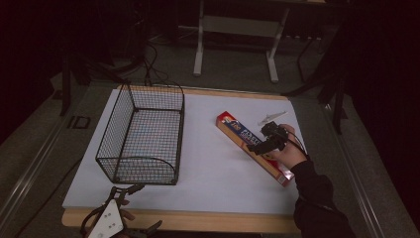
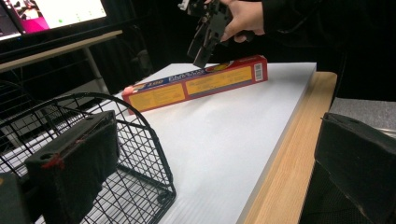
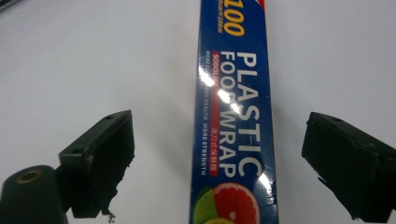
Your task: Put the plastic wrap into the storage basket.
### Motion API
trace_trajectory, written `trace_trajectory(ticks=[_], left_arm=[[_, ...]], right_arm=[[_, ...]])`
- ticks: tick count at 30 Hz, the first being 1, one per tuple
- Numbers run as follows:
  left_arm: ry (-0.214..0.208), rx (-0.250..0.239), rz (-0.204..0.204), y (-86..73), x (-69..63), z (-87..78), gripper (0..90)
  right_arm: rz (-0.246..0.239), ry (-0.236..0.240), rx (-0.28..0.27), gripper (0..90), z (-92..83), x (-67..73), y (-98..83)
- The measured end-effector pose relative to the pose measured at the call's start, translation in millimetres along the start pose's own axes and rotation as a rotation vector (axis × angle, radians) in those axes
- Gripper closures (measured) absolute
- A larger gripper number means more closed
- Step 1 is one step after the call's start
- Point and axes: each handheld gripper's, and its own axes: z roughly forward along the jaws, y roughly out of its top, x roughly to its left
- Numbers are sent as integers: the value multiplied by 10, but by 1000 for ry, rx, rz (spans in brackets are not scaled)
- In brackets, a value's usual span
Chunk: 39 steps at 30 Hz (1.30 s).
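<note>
A long box of plastic food wrap [image 1: 253,147], red on its sides and blue on top, lies flat on the white board at the right. My right gripper [image 1: 261,145] hovers just above its middle, open, one jaw on either side of the box [image 3: 233,116] without touching it. Seen from the left gripper view, the box [image 2: 196,84] lies beyond the basket with the right gripper [image 2: 201,59] over it. My left gripper [image 1: 125,191] rests at the table's near edge, open, with nothing between its jaws, close to the wire basket [image 1: 141,134].
The black wire basket [image 2: 93,140] stands on the left half of the white board [image 1: 213,163]. A small pale tool [image 1: 271,118] lies behind the box. The wooden table edge [image 2: 289,154] runs along the near side. Table legs and cables stand farther back.
</note>
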Motion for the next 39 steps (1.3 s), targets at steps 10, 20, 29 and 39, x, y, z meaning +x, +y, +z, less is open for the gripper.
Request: trace_trajectory(ticks=[10,20,29,39], left_arm=[[-2,3,0,-3,-1,5,6],[-5,6,1,-5,-1,12,6],[-6,6,1,-6,-1,11,6],[-5,9,5,-5,-4,13,6]], right_arm=[[29,27,124,95,236,-128,56],[51,35,220,95,428,-219,82],[72,21,324,166,596,-239,82],[64,51,404,379,610,-183,153]])
